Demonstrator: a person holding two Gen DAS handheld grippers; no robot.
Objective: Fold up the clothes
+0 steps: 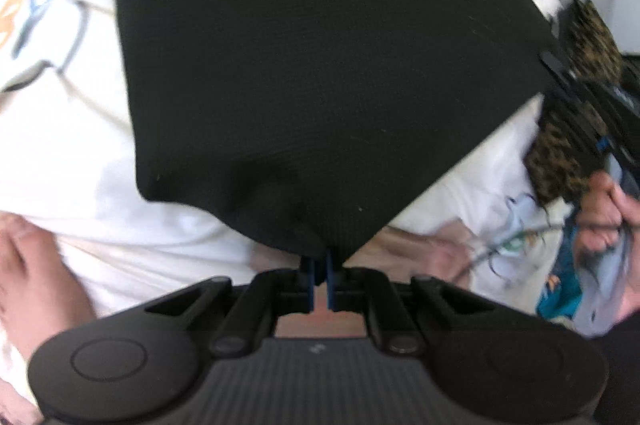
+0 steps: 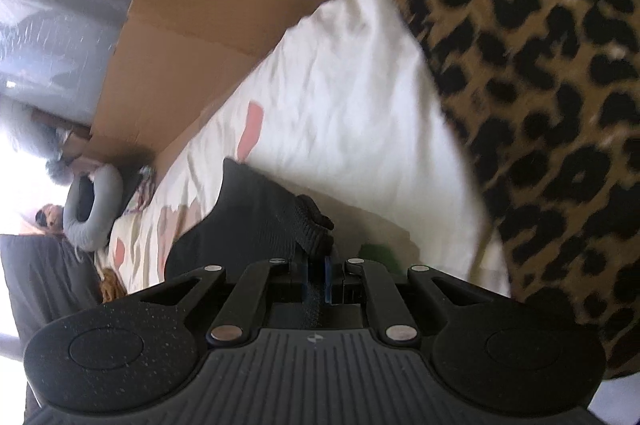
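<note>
Both grippers, left gripper [image 1: 319,265] and right gripper [image 2: 318,259], are clamped on corners of a black garment [image 1: 320,45] stretched above the white bed [image 1: 80,153]. Mid-fold; next, probably lay it flat.

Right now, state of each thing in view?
black garment: lifted, stretched between both grippers
left gripper: jaws shut on a garment corner
right gripper: jaws shut on the garment's ribbed edge
leopard-print fabric: heaped on the white sheet
</note>
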